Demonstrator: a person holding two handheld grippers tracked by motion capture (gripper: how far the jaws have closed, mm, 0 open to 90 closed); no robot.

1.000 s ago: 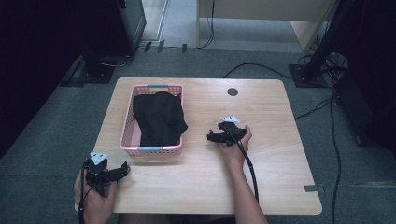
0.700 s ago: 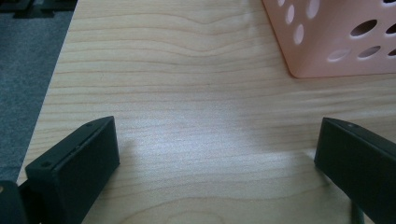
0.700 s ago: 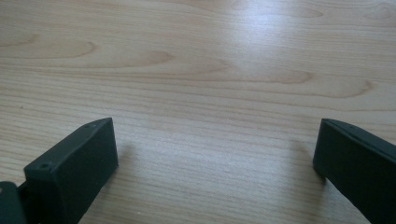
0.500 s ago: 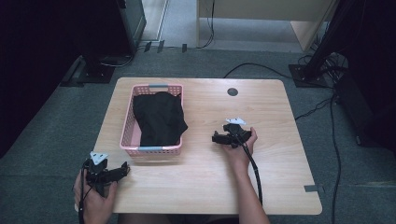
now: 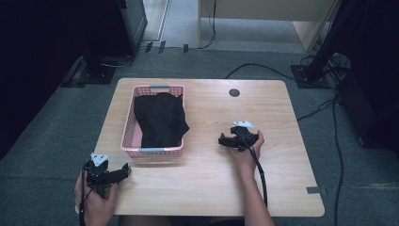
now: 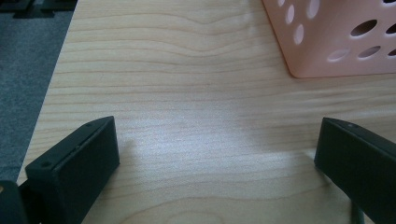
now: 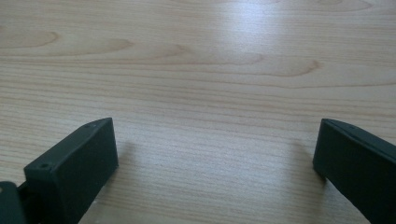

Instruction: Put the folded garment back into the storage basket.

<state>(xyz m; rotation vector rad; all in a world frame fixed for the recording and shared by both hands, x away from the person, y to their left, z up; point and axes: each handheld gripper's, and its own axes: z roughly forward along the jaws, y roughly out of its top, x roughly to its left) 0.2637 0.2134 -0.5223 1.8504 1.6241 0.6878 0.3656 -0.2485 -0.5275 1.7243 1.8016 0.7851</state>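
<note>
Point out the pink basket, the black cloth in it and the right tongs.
pink basket (image 5: 151,151), high view, near rim.
black cloth (image 5: 160,120), high view, middle of the fabric.
right tongs (image 5: 225,140), high view, between the tips.

Count: one pink basket (image 5: 153,141) on the table (image 5: 211,188), one black cloth (image 5: 160,120) inside the basket, two grippers: left gripper (image 5: 123,170), right gripper (image 5: 222,140), both near the basket.

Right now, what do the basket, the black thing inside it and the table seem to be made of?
Basket: pink plastic, smooth moulded walls with punched holes. Black thing: probably soft cloth, matte, crumpled in folds. Table: pale wood or wood-look laminate, grain lines, slight sheen.
</note>
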